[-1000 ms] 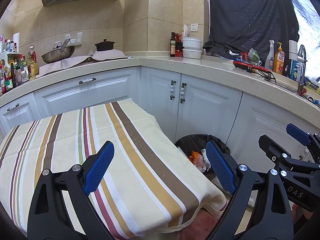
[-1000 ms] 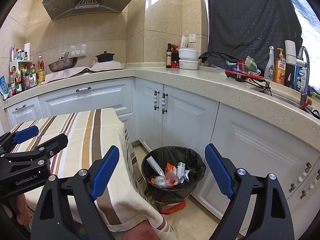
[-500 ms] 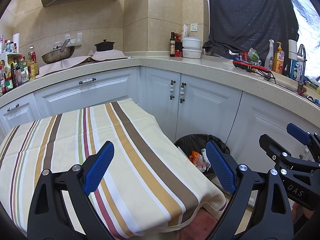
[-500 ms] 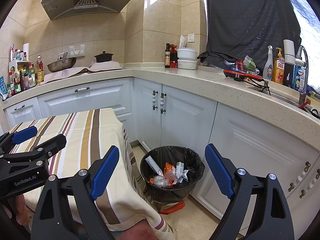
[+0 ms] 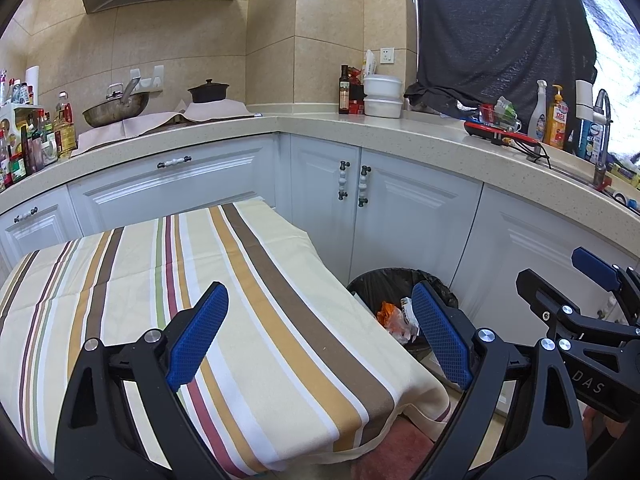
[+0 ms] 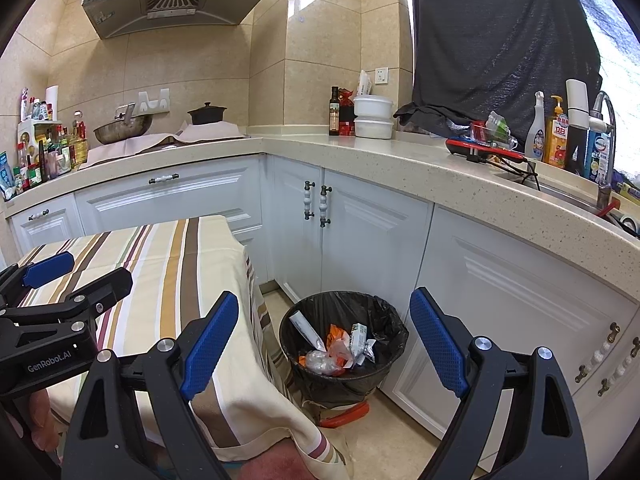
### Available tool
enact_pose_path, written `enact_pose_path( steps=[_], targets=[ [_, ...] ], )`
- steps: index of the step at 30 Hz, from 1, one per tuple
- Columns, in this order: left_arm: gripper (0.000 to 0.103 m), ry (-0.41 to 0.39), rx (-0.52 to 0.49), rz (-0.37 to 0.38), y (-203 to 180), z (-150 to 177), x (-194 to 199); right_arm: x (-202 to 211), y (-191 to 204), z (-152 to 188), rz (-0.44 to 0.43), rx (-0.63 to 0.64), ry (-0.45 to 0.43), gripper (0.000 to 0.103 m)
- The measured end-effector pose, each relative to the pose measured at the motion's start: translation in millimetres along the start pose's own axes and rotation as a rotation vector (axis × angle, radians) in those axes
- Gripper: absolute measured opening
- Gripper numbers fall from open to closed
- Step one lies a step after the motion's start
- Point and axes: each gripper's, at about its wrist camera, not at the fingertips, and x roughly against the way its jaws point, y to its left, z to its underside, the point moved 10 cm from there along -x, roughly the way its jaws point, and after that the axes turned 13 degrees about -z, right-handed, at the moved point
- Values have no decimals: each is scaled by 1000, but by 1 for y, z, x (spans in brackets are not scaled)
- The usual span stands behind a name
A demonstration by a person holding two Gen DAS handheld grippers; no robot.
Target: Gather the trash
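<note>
Striped cream-and-brown cloth covers the small table (image 5: 248, 280) that fills the left wrist view, and nothing lies on it. The left gripper (image 5: 320, 336) hangs above it with its blue pads spread wide and empty. Past the table's far corner, the round bin lined with a black plastic bag (image 5: 384, 280) stands on the floor against the white cabinet doors (image 5: 416, 216), orange and white wrappers showing inside.

From the right wrist view the same bin (image 6: 384, 320) sits between the right gripper's (image 6: 324, 340) parted, empty jaws — the crumpled wrappers and packets (image 6: 336, 348) lie well down in the bag. The collecting looks finished, or at a pause between pieces. Any next move calls for finding leftover litter; the red object (image 6: 346, 414) on the floor touching the bin's foot may be one, though what it is I cannot tell.
</note>
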Motion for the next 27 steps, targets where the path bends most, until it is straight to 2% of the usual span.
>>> enact_pose_path(
  steps=[17, 20, 27],
  targets=[
    [91, -8, 2, -4, -2, 0, 6, 0, -3, 1, 1, 0, 0, 85],
    [98, -11, 0, -4, -2, -1, 8, 0, -4, 2, 1, 0, 1, 85],
    [98, -12, 5, 3, -4, -2, 7, 0, -3, 4, 2, -1, 3, 85]
  ],
)
